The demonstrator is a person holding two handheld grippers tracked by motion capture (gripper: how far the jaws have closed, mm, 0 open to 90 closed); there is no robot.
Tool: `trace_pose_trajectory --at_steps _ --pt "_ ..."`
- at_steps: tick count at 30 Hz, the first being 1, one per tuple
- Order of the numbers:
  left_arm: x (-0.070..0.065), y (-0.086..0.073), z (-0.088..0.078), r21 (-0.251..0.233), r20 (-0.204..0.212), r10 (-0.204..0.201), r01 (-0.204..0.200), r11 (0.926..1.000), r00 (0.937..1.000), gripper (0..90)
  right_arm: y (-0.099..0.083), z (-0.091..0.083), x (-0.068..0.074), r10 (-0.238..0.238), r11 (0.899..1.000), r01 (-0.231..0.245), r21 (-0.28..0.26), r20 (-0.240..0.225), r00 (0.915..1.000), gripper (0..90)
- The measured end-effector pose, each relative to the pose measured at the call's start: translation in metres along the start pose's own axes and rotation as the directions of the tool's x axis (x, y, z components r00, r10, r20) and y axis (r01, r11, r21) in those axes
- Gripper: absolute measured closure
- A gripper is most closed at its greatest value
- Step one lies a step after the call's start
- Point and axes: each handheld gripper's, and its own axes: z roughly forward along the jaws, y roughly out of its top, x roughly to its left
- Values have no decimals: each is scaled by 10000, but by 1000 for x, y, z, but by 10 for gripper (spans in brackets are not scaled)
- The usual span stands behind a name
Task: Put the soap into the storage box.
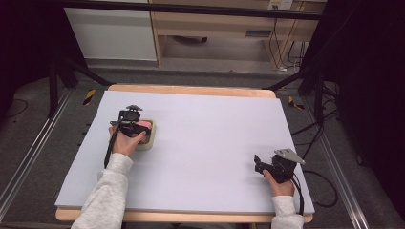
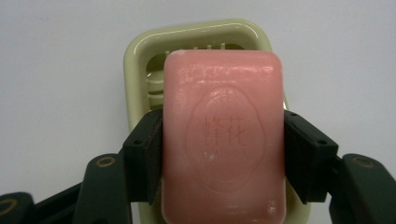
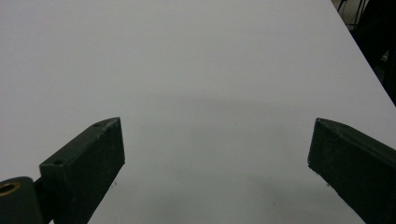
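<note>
White table (image 1: 205, 157): I see at its left a pale-green soap dish (image 2: 140, 56) under pink soap (image 2: 223, 135), which my left gripper (image 2: 223, 154) clamps by both sides. Right gripper (image 3: 217, 163), near right, gapes wide, empty. Whether the soap is seated or lifted, I cannot tell.

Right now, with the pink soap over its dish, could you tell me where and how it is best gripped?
Across its two long flat sides, near the middle, coming from above the dish. The soap is a rounded slab and those parallel faces suit flat pads; the left gripper already clamps it there. Its broad embossed face offers no opposing surfaces.
</note>
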Motion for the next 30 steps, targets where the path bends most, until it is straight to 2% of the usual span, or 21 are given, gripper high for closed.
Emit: trace_pose_trajectory --at_steps 17,24,26,28,30 --pt "-1 -3 6 -75 -165 83 -85 9999 9998 370 0 0 0 -10 10000 10 -28 6 10000 41" --pt "0 -6 5 -244 -24 147 -148 9996 9999 365 0 0 0 -1 10000 1 -14 7 10000 41" --pt "0 -6 3 -453 -6 188 -188 9988 9998 345 0 0 0 -22 10000 22 -27 11 10000 41" --pt "1 -5 -1 -665 123 199 -190 9976 9997 262 0 0 0 -18 10000 18 -29 10 10000 42" --pt "1 -5 -5 -800 178 256 -241 9965 9995 257 0 0 0 -27 10000 27 -21 9 10000 41"
